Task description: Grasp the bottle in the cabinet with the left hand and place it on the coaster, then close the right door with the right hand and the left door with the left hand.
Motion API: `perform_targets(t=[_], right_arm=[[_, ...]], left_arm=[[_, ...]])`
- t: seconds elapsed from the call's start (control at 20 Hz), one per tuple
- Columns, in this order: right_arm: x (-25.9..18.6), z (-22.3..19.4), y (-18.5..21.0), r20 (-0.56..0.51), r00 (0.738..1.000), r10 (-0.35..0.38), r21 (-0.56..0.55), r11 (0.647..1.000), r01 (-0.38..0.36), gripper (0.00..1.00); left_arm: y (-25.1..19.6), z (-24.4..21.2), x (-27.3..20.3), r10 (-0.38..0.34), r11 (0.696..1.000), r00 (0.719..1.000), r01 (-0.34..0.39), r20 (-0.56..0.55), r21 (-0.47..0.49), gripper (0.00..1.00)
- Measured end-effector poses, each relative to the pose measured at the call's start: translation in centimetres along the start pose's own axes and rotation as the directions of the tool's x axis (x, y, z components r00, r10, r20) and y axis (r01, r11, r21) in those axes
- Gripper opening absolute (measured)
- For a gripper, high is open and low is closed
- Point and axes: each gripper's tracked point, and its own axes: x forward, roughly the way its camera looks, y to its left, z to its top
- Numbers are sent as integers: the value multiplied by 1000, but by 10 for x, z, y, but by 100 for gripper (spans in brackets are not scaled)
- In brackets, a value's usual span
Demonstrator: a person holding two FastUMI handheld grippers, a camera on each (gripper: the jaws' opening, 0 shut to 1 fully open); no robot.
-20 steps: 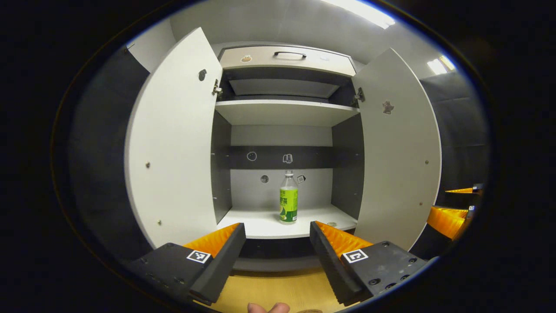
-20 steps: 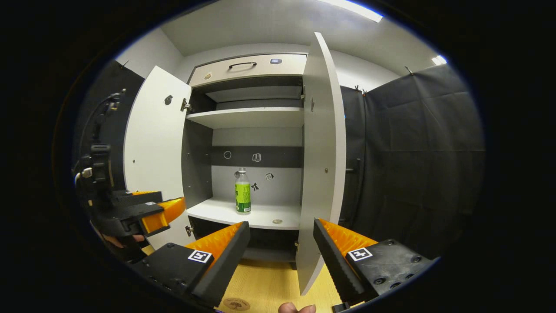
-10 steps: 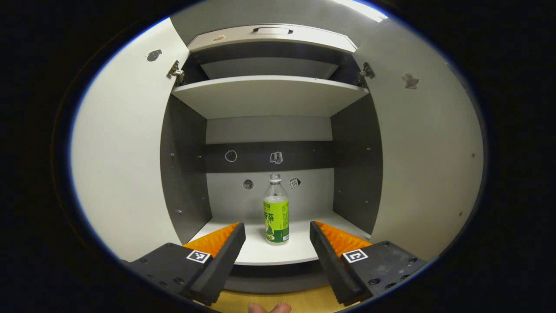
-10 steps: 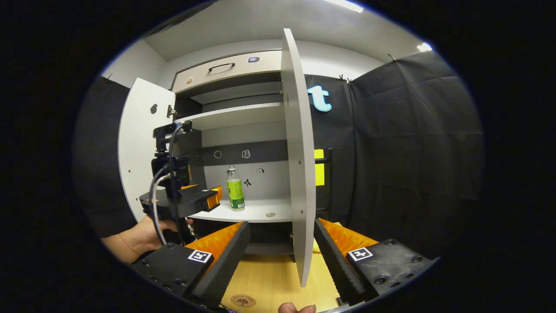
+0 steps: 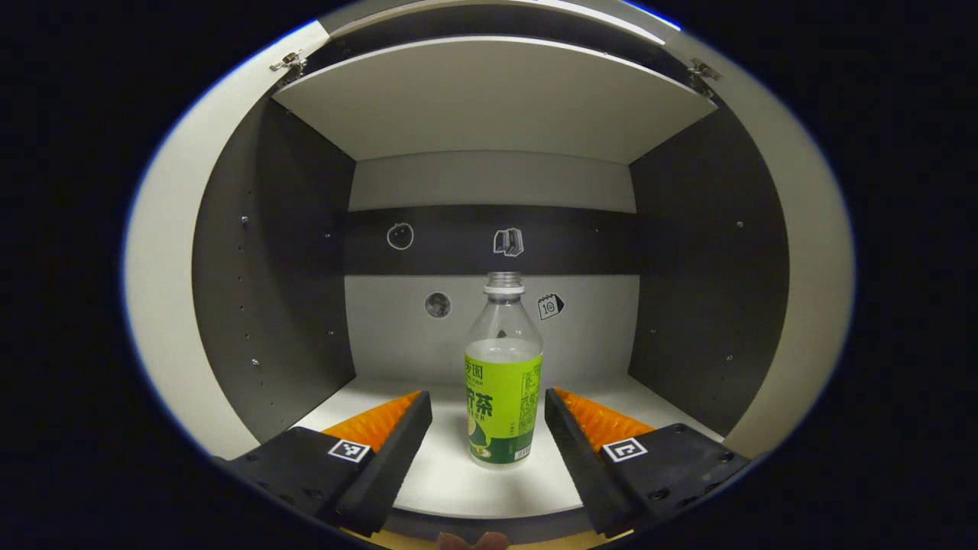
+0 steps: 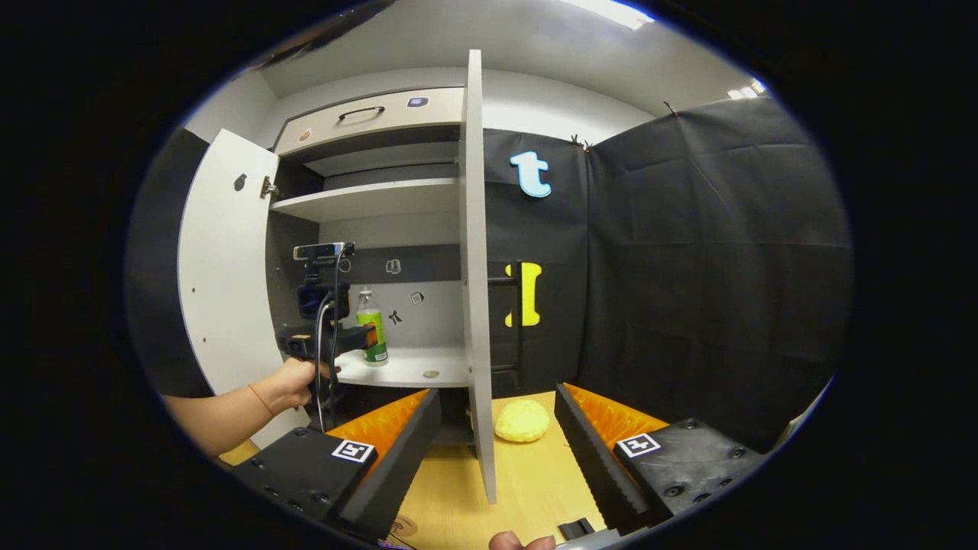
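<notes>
A clear bottle (image 5: pixel 500 382) with a green label and no cap stands upright on the cabinet's lower shelf (image 5: pixel 451 477). My left gripper (image 5: pixel 487 409) is open, one finger on each side of the bottle, neither pressing on it. In the right gripper view, a hand (image 6: pixel 294 382) holds the left gripper (image 6: pixel 365 338) inside the cabinet at the bottle (image 6: pixel 373 347). My right gripper (image 6: pixel 497 397) is open and holds nothing, low over the wooden table, with the open right door (image 6: pixel 474 267) edge-on just ahead. The left door (image 6: pixel 221 267) stands open. A round coaster (image 6: pixel 403 525) lies on the table by my right gripper's left finger.
A yellow lump (image 6: pixel 522 420) lies on the wooden table (image 6: pixel 535 481) to the right of the right door. A small round disc (image 6: pixel 432 374) rests on the lower shelf. An upper shelf (image 5: pixel 489 99) is above the bottle. A drawer with a handle (image 6: pixel 363 112) tops the cabinet.
My left gripper has moved forward into the cabinet until its fingers flank the bottle. My right gripper has shifted right, so the right door now shows edge-on and the yellow lump has come into view.
</notes>
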Motion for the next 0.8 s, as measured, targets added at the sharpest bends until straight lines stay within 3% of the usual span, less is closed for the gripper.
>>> perform_targets(t=[0.2,0.5,0.55,0.6,0.8], right_arm=[[-4,-3,-4,-9,1000,-27,-46,999,27,99],[-9,-3,-16,-8,998,-70,-72,995,69,98],[-10,-3,-17,-9,997,-73,-68,995,73,98],[-10,-2,-18,-9,997,-74,-62,995,73,98],[-11,-1,-20,-1,998,-70,-49,996,70,98]], left_arm=[[-2,9,35,5,999,1000,-6,30,48,95],[-6,7,64,-4,999,1000,3,20,34,95],[-9,6,69,-3,1000,1000,2,24,22,90],[-8,7,65,-10,1000,1000,9,27,13,80],[-5,8,59,-26,1000,999,26,28,-2,77]])
